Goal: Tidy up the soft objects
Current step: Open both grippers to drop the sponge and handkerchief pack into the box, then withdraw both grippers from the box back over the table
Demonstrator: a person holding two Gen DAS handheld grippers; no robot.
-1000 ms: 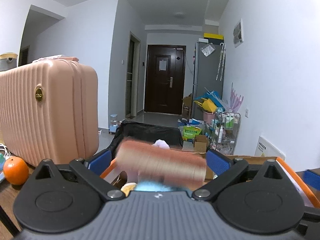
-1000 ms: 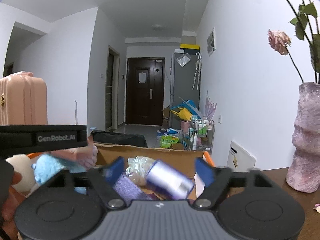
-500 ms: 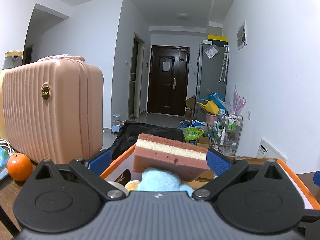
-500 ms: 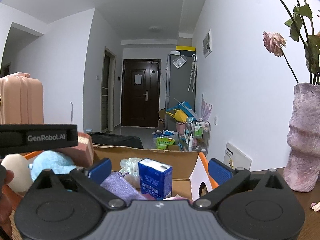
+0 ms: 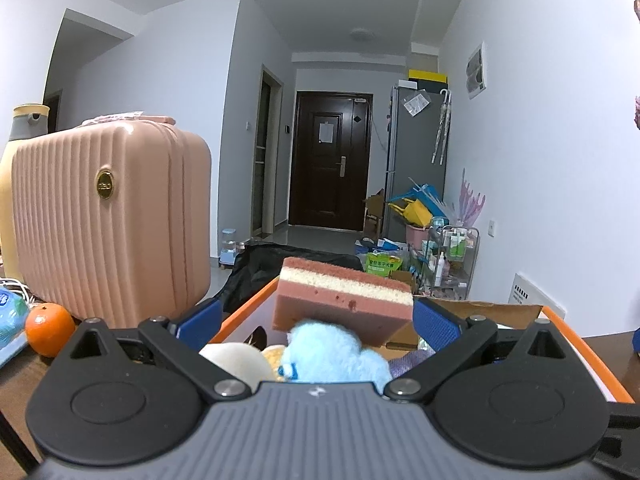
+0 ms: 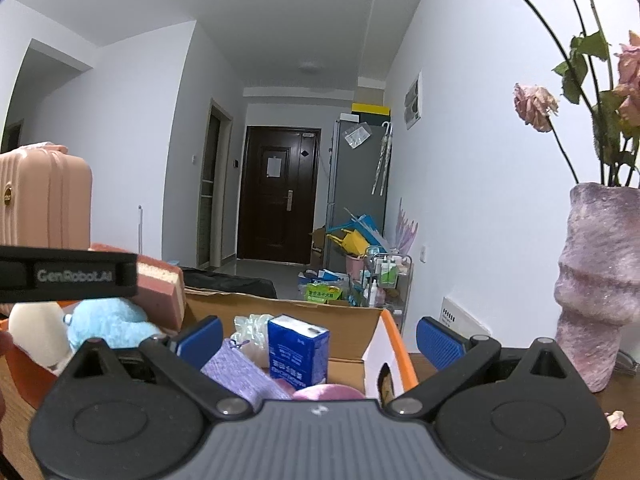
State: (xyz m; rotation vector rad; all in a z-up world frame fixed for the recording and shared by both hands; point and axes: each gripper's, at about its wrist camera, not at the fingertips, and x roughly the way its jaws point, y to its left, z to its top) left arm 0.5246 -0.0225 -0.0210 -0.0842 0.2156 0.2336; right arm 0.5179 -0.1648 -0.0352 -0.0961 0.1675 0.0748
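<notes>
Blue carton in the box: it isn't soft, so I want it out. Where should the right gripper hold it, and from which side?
Take the blue carton by its upper half, across its flat side faces, probably coming down from above. It stands upright with its top free, while the purple pouch crowds its base. The right gripper is open.

I see a dark wooden desk carrying everything. An orange-edged cardboard box sits on it in front of me. To its left on the desk stand a pink suitcase and, just beside it, an orange. On the right stands a purple vase, with a fallen petal near it.
</notes>
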